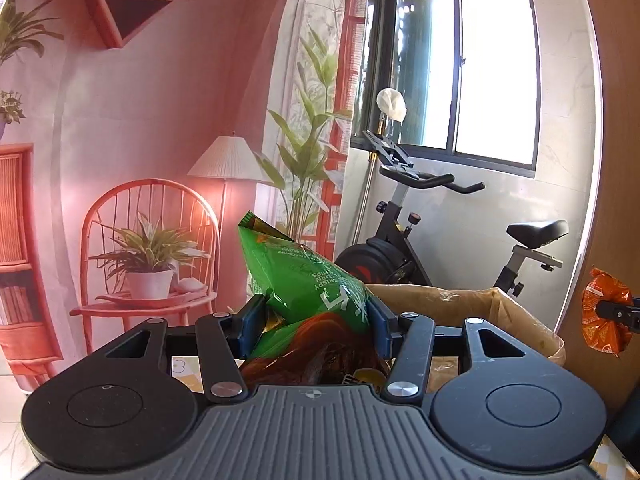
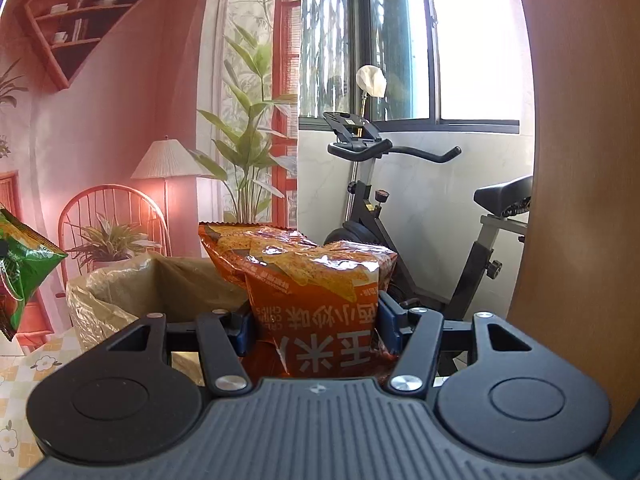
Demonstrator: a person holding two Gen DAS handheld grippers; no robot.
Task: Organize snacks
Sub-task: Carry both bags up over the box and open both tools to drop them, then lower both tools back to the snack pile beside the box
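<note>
My left gripper (image 1: 316, 322) is shut on a green corn-chip bag (image 1: 304, 276) and holds it upside down in the air, just left of a cardboard box (image 1: 516, 320) lined with plastic. My right gripper (image 2: 316, 326) is shut on an orange corn-chip bag (image 2: 316, 280), also upside down and lifted, to the right of the same box (image 2: 132, 292). The green bag shows at the left edge of the right wrist view (image 2: 20, 272). The orange bag shows at the right edge of the left wrist view (image 1: 602, 312).
A table with a flowered checked cloth (image 2: 28, 368) lies below. An exercise bike (image 1: 432, 240) stands behind by the window. A wooden panel (image 2: 580, 200) rises close on the right. A printed backdrop of a room hangs at the left (image 1: 140, 160).
</note>
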